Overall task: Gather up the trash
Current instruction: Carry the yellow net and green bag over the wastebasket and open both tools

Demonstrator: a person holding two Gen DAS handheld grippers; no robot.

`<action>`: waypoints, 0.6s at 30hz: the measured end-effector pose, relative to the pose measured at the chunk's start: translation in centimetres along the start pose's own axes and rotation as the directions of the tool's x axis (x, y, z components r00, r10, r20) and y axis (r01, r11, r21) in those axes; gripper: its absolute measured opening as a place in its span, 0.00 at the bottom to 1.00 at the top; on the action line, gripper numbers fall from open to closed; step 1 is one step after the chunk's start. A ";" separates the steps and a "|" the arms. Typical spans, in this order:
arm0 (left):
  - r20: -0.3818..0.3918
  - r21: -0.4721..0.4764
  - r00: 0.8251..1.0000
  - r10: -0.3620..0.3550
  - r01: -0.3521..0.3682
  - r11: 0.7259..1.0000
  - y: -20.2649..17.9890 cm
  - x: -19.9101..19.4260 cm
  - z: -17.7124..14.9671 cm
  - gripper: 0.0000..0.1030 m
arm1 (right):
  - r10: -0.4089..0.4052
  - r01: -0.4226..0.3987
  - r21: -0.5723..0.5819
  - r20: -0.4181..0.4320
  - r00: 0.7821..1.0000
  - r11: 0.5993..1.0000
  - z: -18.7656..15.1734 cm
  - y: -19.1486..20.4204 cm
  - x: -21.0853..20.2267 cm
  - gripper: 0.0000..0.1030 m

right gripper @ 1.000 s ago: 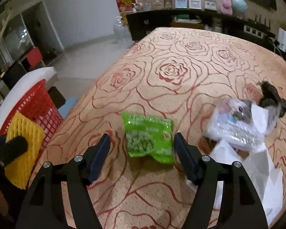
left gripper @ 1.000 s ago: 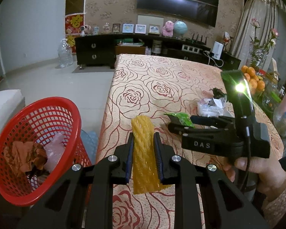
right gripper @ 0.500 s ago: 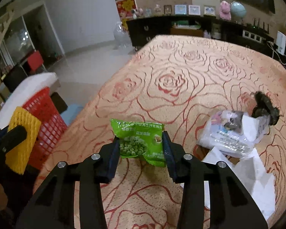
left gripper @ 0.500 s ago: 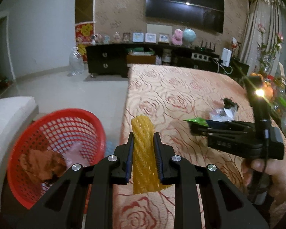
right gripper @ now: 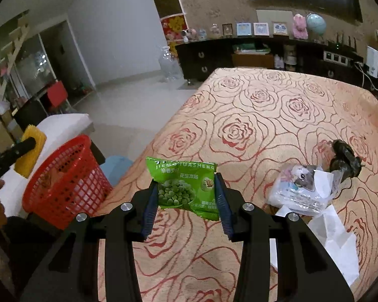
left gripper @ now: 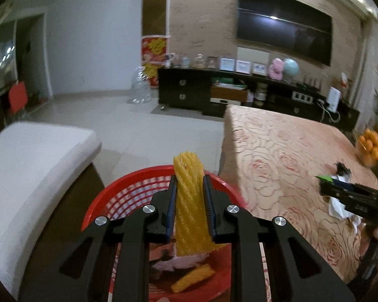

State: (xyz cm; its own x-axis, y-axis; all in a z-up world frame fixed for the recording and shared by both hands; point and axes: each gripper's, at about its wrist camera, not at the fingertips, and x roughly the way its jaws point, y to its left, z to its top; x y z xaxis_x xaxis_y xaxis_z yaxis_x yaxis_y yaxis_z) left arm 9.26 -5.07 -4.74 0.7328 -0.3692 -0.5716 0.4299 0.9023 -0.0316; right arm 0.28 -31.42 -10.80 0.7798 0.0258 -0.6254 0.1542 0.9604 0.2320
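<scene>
Yellow foam net (left gripper: 190,202) gripped by left gripper (left gripper: 190,210) over red basket (left gripper: 128,188); green snack pkt (right gripper: 185,188) clamped in right gripper (right gripper: 186,201), jaws just closed.

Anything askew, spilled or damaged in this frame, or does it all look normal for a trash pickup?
Nothing stands out. The left gripper holds a yellow foam net over the red basket; the right gripper holds a green snack bag above the table. Loose wrappers on the cloth are just uncollected trash.

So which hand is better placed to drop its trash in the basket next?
Left. The left gripper holds the yellow net right over the red basket. The right gripper holds the green packet above the table, beside the basket.
</scene>
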 end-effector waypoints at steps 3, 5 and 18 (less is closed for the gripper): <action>-0.014 -0.028 1.000 0.015 -0.016 0.999 1.2 0.3 -0.3 0.19 | 0.043 -0.043 -0.002 0.002 0.999 0.999 0.5 1.4 -0.2 0.40; -0.017 -0.034 1.000 0.020 -0.021 0.999 1.6 0.4 -0.5 0.19 | 0.061 -0.061 -0.023 0.000 0.998 0.998 0.7 2.7 -0.1 0.40; -0.057 -0.044 0.996 0.066 -0.068 0.997 3.7 0.9 -1.3 0.19 | 0.227 -0.235 -0.151 -0.068 0.971 0.960 4.1 14.4 3.0 0.40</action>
State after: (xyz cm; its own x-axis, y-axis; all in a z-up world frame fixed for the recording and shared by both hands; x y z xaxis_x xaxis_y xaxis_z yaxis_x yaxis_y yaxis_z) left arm 10.82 -1.77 -6.44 0.7281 -0.2955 -0.6185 0.3551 0.9344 -0.0284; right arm 7.37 -18.68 -6.30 0.7515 0.2622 -0.6053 -0.1267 0.9579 0.2575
